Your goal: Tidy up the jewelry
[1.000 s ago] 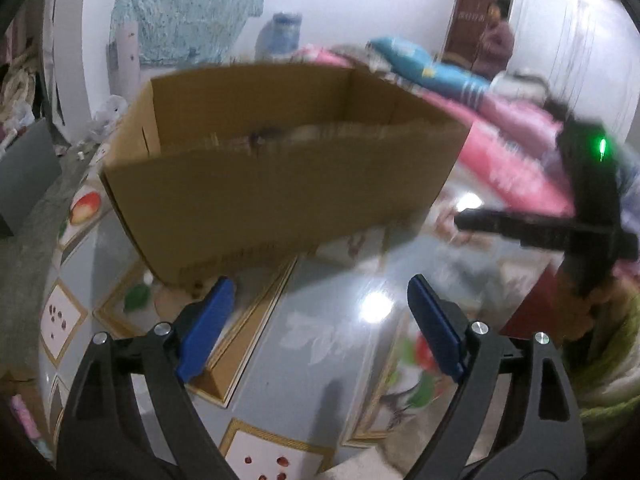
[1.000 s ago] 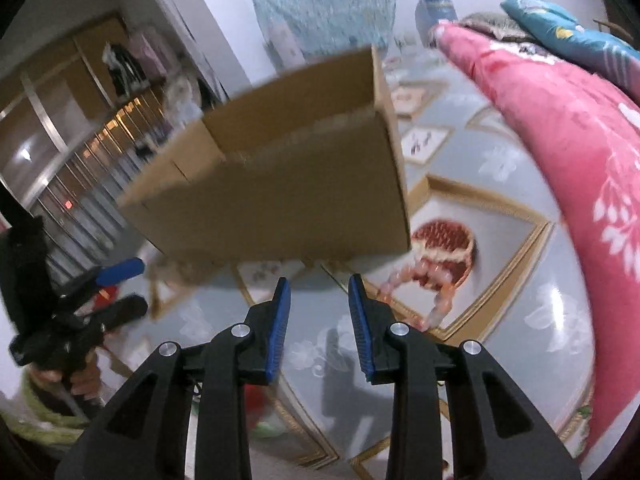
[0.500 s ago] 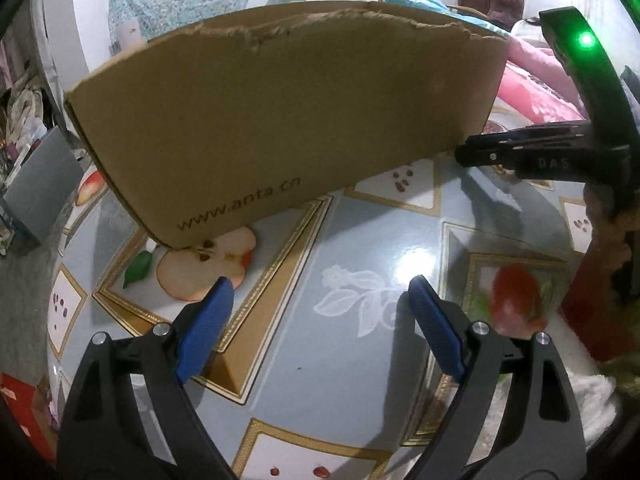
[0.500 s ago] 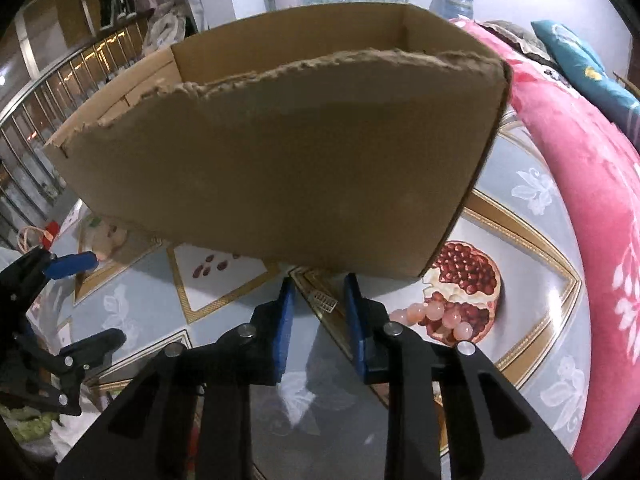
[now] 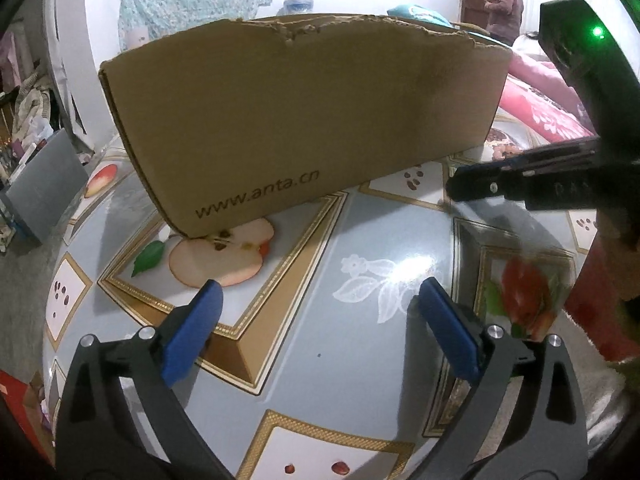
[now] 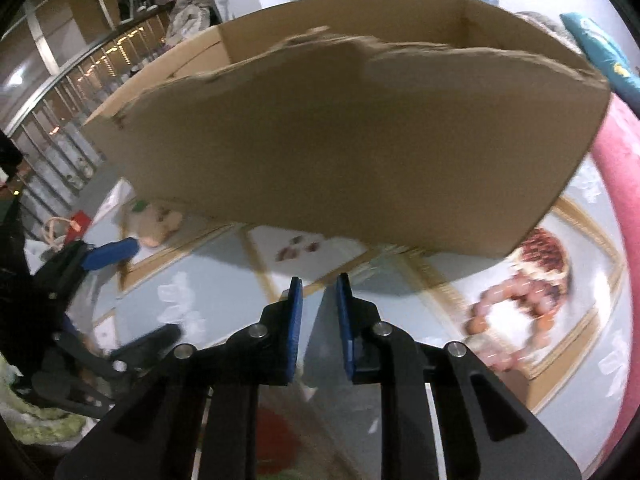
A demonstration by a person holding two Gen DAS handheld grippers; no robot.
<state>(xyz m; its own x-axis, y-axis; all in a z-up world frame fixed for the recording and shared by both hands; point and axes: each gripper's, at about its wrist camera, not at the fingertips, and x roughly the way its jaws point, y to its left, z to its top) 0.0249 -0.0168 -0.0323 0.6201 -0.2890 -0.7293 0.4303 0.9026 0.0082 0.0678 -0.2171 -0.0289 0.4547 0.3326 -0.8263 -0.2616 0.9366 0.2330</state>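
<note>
Bracelet: a loop of pink beads [image 6: 516, 320] lies on the table to the right of the right gripper, over a printed pomegranate, just off the box's right corner; motion blur smears the single beads. From the left wrist view it is hidden behind the other gripper and the box corner.
Box: an open cardboard box [image 5: 304, 120] stands on the table behind both grippers, its near wall torn along the top edge and printed with a web address. What lies inside cannot be seen from either view; only the far inner walls show from the right wrist.
Right gripper: its jaws [image 6: 318, 322] have just been closing and stand narrow, a slim gap left, nothing between the blue pads; it hangs over bare table in front of the box, apart from the bracelet.
Left gripper: its jaws [image 5: 316, 324] have just been opening and stand spread wide, empty, over the table in front of the box's left end, touching nothing.
Table: glossy grey-blue cloth [image 5: 344, 360] with gold frames and fruit prints, a sliced apple partly under the box corner.
Edges: a pink quilt [image 6: 624, 200] runs along the right; a person [image 5: 508, 0] stands by a far door, small and dim.
</note>
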